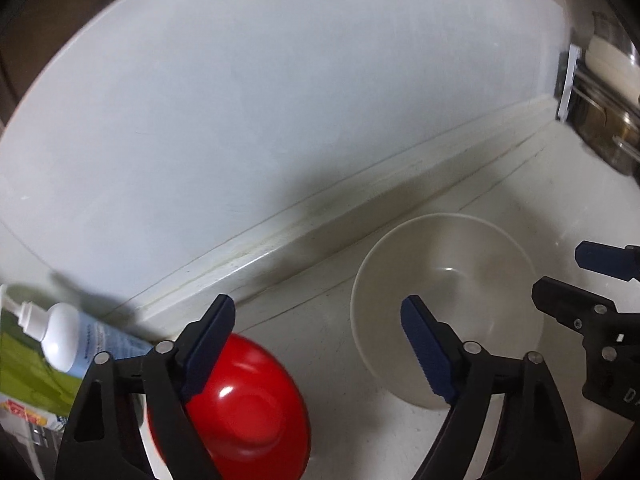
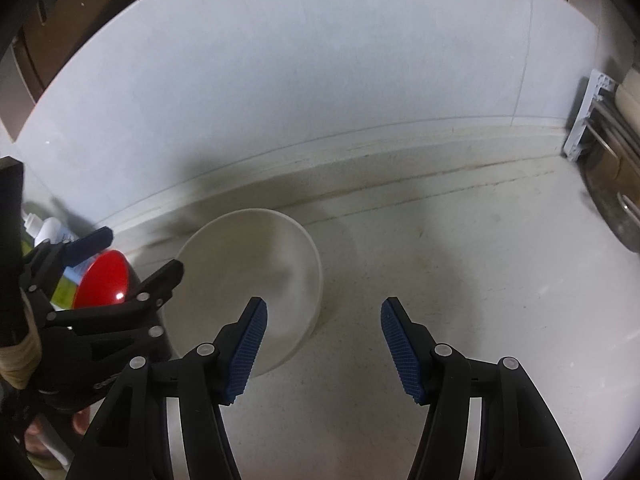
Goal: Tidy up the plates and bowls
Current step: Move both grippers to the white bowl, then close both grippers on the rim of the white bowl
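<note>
A glossy red round bowl (image 1: 244,408) sits upright on the counter, partly behind the left gripper's left jaw. A plain white round bowl (image 1: 448,304), upright and empty, stands just beside it, behind that gripper's right jaw.

Right of the white bowl (image 2: 256,280) my surface (image 2: 460,280) lies bare as far as the metal rack (image 2: 600,136). Left of it crowd the red bowl (image 1: 248,404) and a lotion bottle (image 1: 64,336); behind it, the wall (image 2: 320,80).
</note>
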A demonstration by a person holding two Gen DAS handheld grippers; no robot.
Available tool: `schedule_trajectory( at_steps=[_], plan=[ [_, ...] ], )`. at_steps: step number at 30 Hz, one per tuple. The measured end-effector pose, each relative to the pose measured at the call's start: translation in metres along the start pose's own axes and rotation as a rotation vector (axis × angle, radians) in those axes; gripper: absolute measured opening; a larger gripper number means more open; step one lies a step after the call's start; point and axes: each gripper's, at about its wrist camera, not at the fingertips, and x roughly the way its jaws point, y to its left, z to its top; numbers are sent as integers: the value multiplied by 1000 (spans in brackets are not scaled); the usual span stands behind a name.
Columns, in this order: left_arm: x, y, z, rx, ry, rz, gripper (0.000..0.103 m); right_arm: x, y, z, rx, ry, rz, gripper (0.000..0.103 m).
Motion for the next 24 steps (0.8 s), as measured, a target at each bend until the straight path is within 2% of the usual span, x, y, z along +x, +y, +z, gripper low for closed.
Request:
schedule_trajectory(
  at_steps=[7, 13, 15, 18, 20, 24],
  plan=[
    [15, -7, 2, 13, 41, -17, 67, 12, 3, 0, -2, 38, 23, 46],
    [26, -8, 1, 24, 71, -43, 48, 17, 4, 0, -11, 61, 24, 35],
    [29, -9, 1, 28, 86, -50, 37, 17, 4, 0, -17, 68, 23, 31],
    [33, -9, -1, 26, 108, -67, 24, 20, 6, -1, -28, 75, 19, 23],
    [34, -7, -2, 8, 118, -94, 21, 20, 7, -1, -32, 77, 17, 16],
    [38, -4, -1, -40, 137, -129, 14, 18, 7, -1, -33, 74, 14, 15]
  ],
)
